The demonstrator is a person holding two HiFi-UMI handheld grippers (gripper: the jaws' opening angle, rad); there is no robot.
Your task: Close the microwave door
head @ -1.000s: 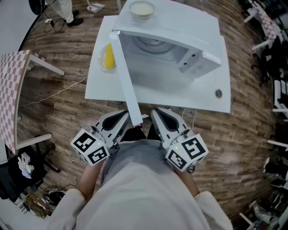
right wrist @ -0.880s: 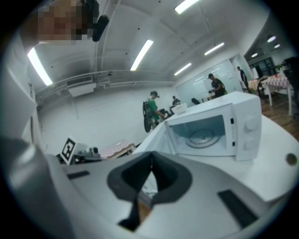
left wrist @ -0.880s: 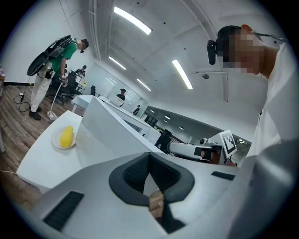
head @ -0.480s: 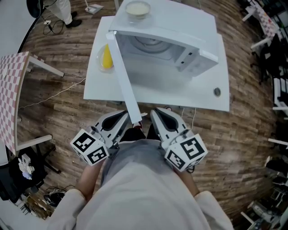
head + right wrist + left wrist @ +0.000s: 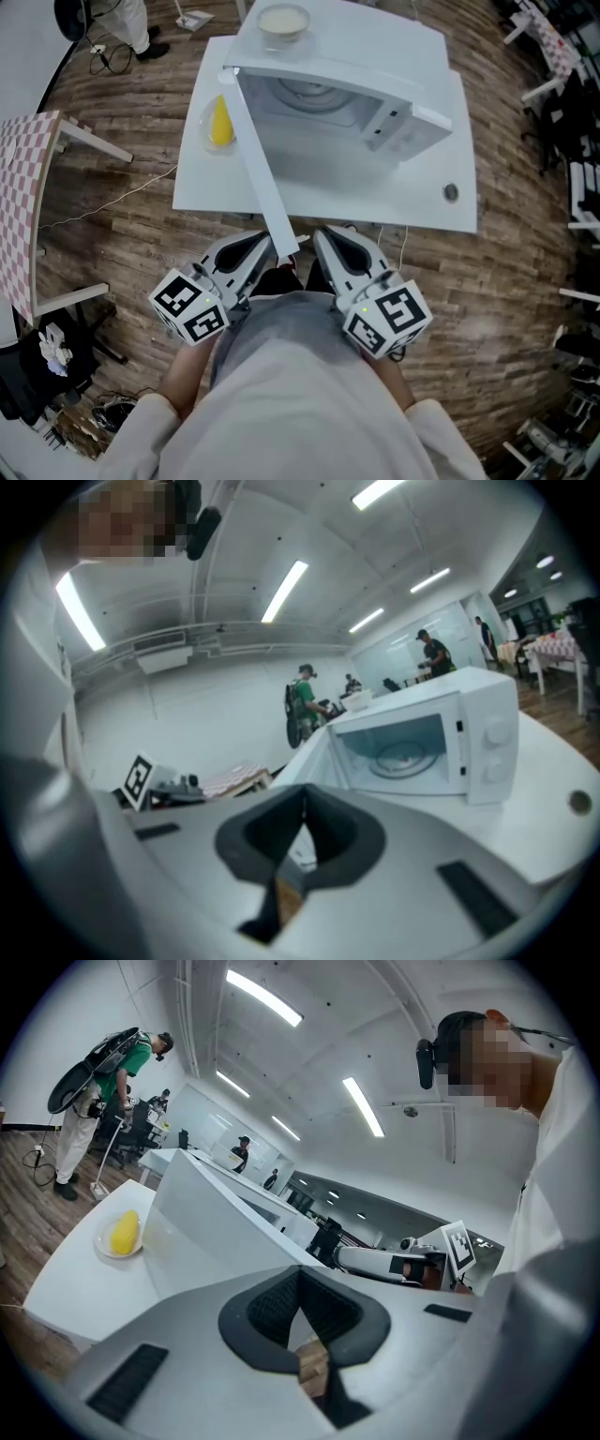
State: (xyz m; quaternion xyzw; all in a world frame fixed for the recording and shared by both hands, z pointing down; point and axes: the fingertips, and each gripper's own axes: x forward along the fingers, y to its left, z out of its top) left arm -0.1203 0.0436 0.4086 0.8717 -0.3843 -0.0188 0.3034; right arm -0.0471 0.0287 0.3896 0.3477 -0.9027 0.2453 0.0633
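- The microwave (image 5: 347, 84) is sitting on a white table (image 5: 309, 202), and its door (image 5: 258, 159) is hanging wide open.
- The door is sticking straight out from the left side of the microwave. It is running in a long line toward the person.
- The far end of the door is ending just between the two grippers, out past the table edge.
- The left gripper (image 5: 265, 246) is waiting just beside that end, on the outer side of the door. It does not look like it is touching it.
- The right gripper (image 5: 321, 236) is waiting on the inner side, facing the open oven.
- The jaws of both grippers are pressing together at the tips, and nothing is sitting between them.
- I think the door is needing a push to the right to swing shut, so the left gripper looks better placed to do it.
- In the left gripper view the door (image 5: 216, 1232) is filling the space ahead of the jaws.
- A plate (image 5: 208, 131) with yellow food is lying on the table left of the door, out of its path.
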